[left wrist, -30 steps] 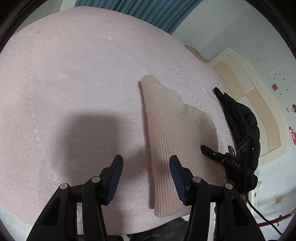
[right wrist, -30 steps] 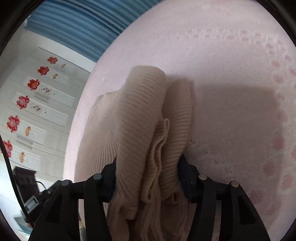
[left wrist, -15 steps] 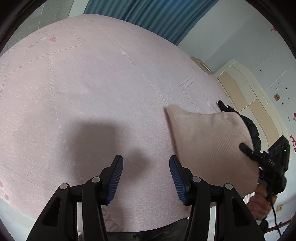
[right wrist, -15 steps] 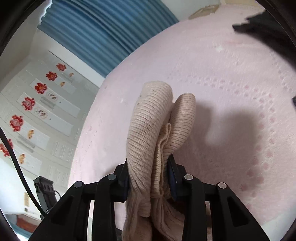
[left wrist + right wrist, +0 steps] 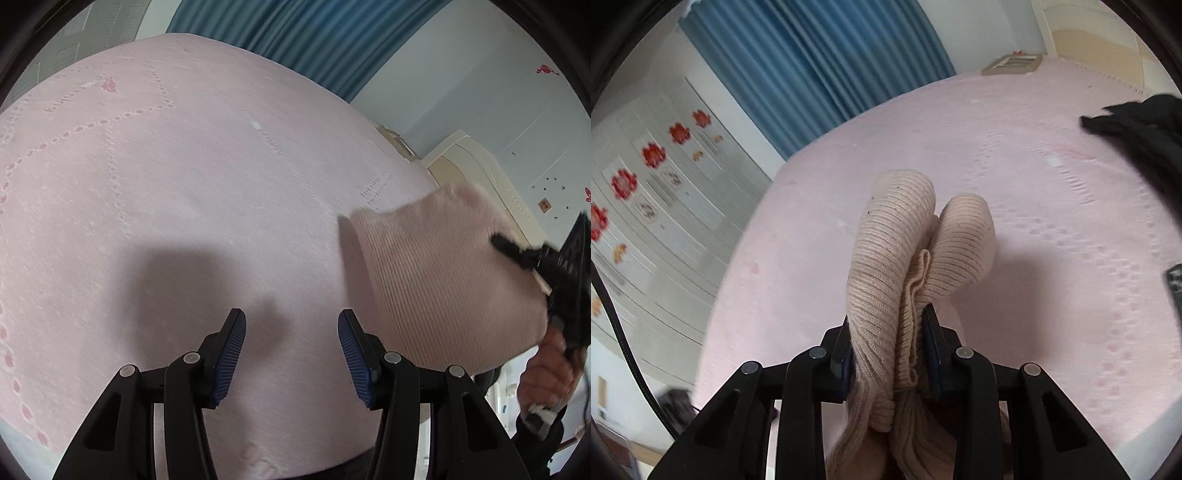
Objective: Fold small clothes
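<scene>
pink bedspread [image 5: 184,192] — sweater's [image 5: 897,258] lower part hidden

- Left gripper [image 5: 291,354]: fingers spread apart, nothing between the blue pads [image 5: 229,356]; it hovers above the pink bedspread [image 5: 166,192].
- Beige knit garment [image 5: 443,280]: ribbed, lifted off the bedspread at the right, casting a shadow along its left edge.
- Right gripper [image 5: 517,253]: black, pressed into the garment's right side; hand [image 5: 546,373] visible below it.
- Blue curtain [image 5: 295,37]: beyond the bed.
</scene>
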`<state>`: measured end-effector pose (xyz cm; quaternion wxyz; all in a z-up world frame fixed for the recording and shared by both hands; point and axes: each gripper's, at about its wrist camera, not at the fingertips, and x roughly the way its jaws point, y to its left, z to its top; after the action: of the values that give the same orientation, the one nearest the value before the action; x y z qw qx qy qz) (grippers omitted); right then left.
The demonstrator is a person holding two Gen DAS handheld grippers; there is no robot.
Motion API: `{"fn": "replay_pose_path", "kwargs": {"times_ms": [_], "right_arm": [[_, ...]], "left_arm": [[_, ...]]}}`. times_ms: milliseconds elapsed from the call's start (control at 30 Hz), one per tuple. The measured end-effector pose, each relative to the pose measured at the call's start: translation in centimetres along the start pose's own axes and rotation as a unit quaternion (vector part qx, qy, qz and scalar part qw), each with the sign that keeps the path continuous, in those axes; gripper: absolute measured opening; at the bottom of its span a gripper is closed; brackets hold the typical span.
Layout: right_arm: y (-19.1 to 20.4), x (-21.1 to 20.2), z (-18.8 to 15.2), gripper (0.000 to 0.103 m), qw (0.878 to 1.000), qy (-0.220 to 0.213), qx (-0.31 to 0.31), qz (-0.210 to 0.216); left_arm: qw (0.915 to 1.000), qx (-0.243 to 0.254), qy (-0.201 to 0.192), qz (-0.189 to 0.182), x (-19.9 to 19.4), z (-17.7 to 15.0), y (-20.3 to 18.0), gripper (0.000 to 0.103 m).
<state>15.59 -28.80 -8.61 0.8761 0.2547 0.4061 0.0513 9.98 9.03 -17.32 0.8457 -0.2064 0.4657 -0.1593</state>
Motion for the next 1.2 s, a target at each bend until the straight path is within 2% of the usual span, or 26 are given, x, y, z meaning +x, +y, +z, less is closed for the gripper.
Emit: {"fn": "replay_pose_path", "kwargs": {"times_ms": [67,167,233,300,367,467,500,567,667,733,900,967,1033,1067,1133,1167,1200], "right_arm": [[1.2,1.5,0.6,0.031,0.999,-0.003,0.013,0.034],[1.9,4.7,1.3,0.031,0.992,-0.011,0.054,0.113],[0.4,7.4,1.5,0.031,0.986,-0.002,0.096,0.138],[-1.8,10.3,1.1,0.032,0.982,0.021,0.121,0.145],[-4.2,13.1,0.3,0.032,0.986,0.043,0.113,0.113],[-8.3,16.3,-1.1,0.03,0.995,0.071,0.076,0.007],[-9.6,16.6,-1.3,0.026,0.995,0.074,0.065,-0.002],[-11.1,15.9,-1.2,0.027,0.995,0.076,0.06,0.023],[-10.7,13.0,-0.7,0.031,0.998,0.054,0.01,0.01],[-10.2,10.9,-0.9,0.031,0.999,0.042,-0.011,0.022],[-8.6,8.0,-3.0,0.037,0.995,0.046,-0.057,0.061],[-8.2,8.2,-4.2,0.039,0.994,0.052,-0.071,0.056],[-7.5,9.3,-5.0,0.039,0.994,0.062,-0.083,0.033],[-7.4,9.9,-5.3,0.038,0.994,0.067,-0.087,0.019],[-7.7,10.8,-5.7,0.01,0.993,0.065,-0.095,0.017],[-7.7,11.1,-5.6,0.006,0.993,0.06,-0.103,0.017],[-7.8,11.2,-5.5,0.005,0.993,0.051,-0.109,0.018]], "left_arm": [[0.9999,0.003,-0.002,0.01,0.1,0.8,0.8,0.05],[0.9998,0.008,-0.008,0.018,0.1,1.7,1.8,0.05],[0.9996,0.011,-0.01,0.022,0.5,2.3,2.5,0.05],[0.9996,0.014,-0.008,0.024,1.2,2.6,2.8,0.05],[0.9993,0.023,-0.003,0.028,2.3,2.5,2.8,0.05],[0.9988,0.04,0.009,0.026,3.8,2.3,2.6,0.05],[0.9986,0.045,0.015,0.022,4.4,2.1,2.4,0.05],[0.9979,0.057,0.03,0.01,5.5,1.3,1.8,0.05],[0.9959,0.076,0.049,0.0,6.9,0.5,0.8,0.05],[0.994,0.086,0.068,-0.011,7.6,-0.2,0.1,0.05],[0.9854,0.144,0.087,0.031,8.7,-2.3,-2.1,0.048],[0.9832,0.155,0.088,0.042,9.1,-2.5,-3.0,0.048],[0.9813,0.165,0.08,0.059,9.5,-2.5,-3.5,0.046],[0.9809,0.169,0.072,0.064,9.5,-2.4,-3.7,0.045],[0.9816,0.167,0.061,0.069,9.6,-2.3,-4.0,0.037],[0.9825,0.163,0.061,0.067,9.7,-2.2,-4.1,0.033],[0.9829,0.163,0.061,0.061,9.8,-2.0,-4.1,0.018]]}}
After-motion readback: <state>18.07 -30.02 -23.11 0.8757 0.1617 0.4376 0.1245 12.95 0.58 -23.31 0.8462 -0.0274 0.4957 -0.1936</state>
